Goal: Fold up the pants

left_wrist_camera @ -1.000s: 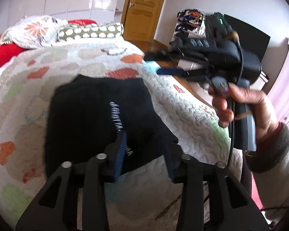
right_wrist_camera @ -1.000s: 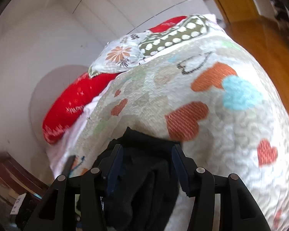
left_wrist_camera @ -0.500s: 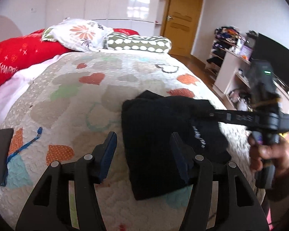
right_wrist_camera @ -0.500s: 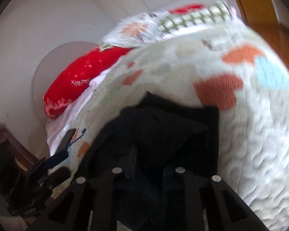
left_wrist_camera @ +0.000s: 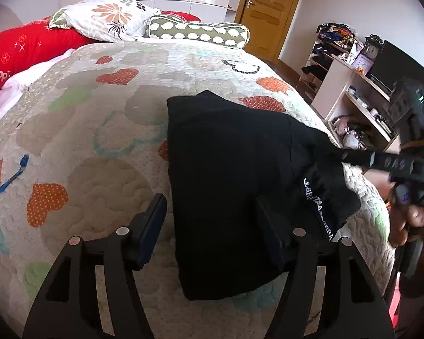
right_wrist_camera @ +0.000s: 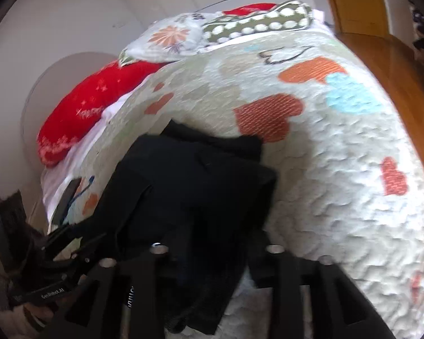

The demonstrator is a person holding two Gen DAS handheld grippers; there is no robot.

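Note:
Folded black pants (left_wrist_camera: pixel 234 169) with white lettering lie on the heart-patterned quilt (left_wrist_camera: pixel 99 141), towards its right side. My left gripper (left_wrist_camera: pixel 212 226) hovers over their near left edge. Its jaws are opening, one finger over the quilt and the other over the cloth, pressing nothing. A hand holds my right gripper (left_wrist_camera: pixel 336 152) at the pants' right corner. In the blurred right wrist view, the pants (right_wrist_camera: pixel 200 175) bunch between the right gripper's (right_wrist_camera: pixel 212 243) fingers. Those jaws are opening too, with slack cloth in the gap. The left gripper (right_wrist_camera: pixel 70 240) shows at the lower left.
A red cushion (left_wrist_camera: pixel 22 48), a floral pillow (left_wrist_camera: pixel 107 19) and a green spotted bolster (left_wrist_camera: pixel 198 31) line the head of the bed. A wooden door (left_wrist_camera: pixel 268 8), cluttered shelves (left_wrist_camera: pixel 353 90) and a dark screen (left_wrist_camera: pixel 395 65) stand to the right. A blue cord (left_wrist_camera: pixel 8 180) lies on the quilt's left.
The left jaws went from narrow on the pants' edge to wide, and the view pulled back and left. The right jaws narrowed over the cloth, then widened again.

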